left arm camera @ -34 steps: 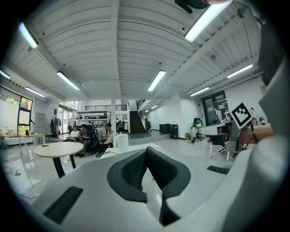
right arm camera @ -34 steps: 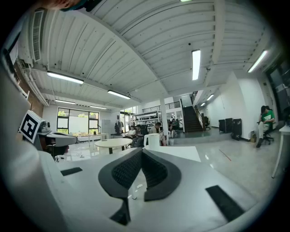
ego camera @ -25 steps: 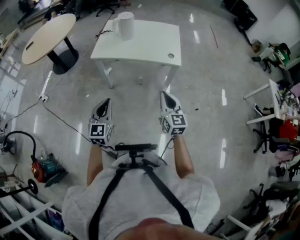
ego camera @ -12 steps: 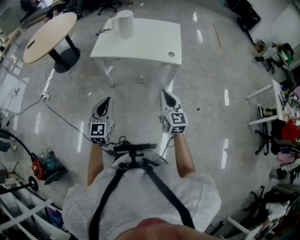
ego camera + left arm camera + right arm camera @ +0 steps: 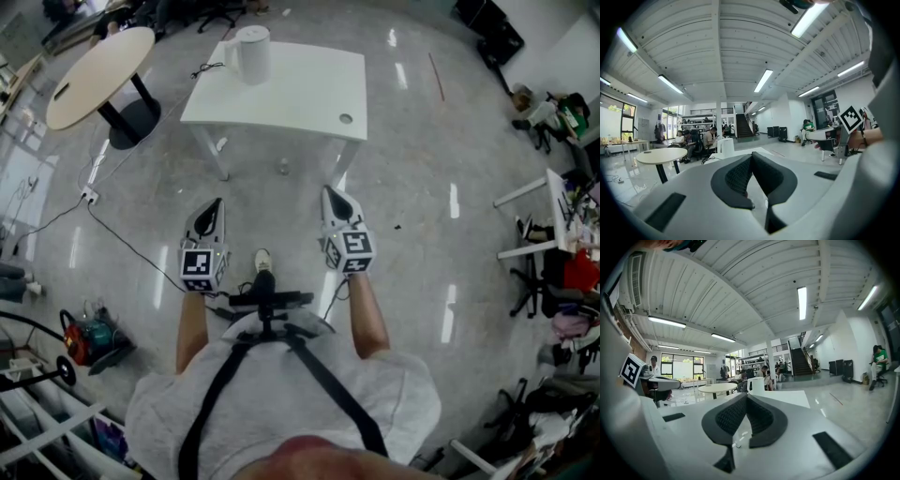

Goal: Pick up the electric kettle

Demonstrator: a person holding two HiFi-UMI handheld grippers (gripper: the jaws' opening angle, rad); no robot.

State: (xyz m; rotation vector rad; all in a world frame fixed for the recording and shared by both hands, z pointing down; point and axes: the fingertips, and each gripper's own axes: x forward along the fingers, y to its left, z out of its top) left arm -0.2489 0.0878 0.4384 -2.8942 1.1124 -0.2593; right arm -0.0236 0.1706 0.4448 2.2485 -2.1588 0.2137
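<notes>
A white electric kettle (image 5: 251,52) stands on the far left corner of a white rectangular table (image 5: 300,94), well ahead of me. It shows small in the left gripper view as the kettle (image 5: 725,146) and in the right gripper view as the kettle (image 5: 756,385). My left gripper (image 5: 216,202) and right gripper (image 5: 330,191) are held side by side in front of my chest, over bare floor short of the table. Both are shut with nothing between the jaws, pointing toward the table.
A round beige table (image 5: 94,66) on a black foot stands at the left. A cable (image 5: 122,239) runs across the floor from a wall socket. A red machine (image 5: 89,339) sits lower left. Desks, chairs and clutter (image 5: 562,234) line the right side.
The white table and kettle have slid slightly nearer in the head view. A shoe tip now shows between the grippers. Both grippers keep their pose and stay shut.
</notes>
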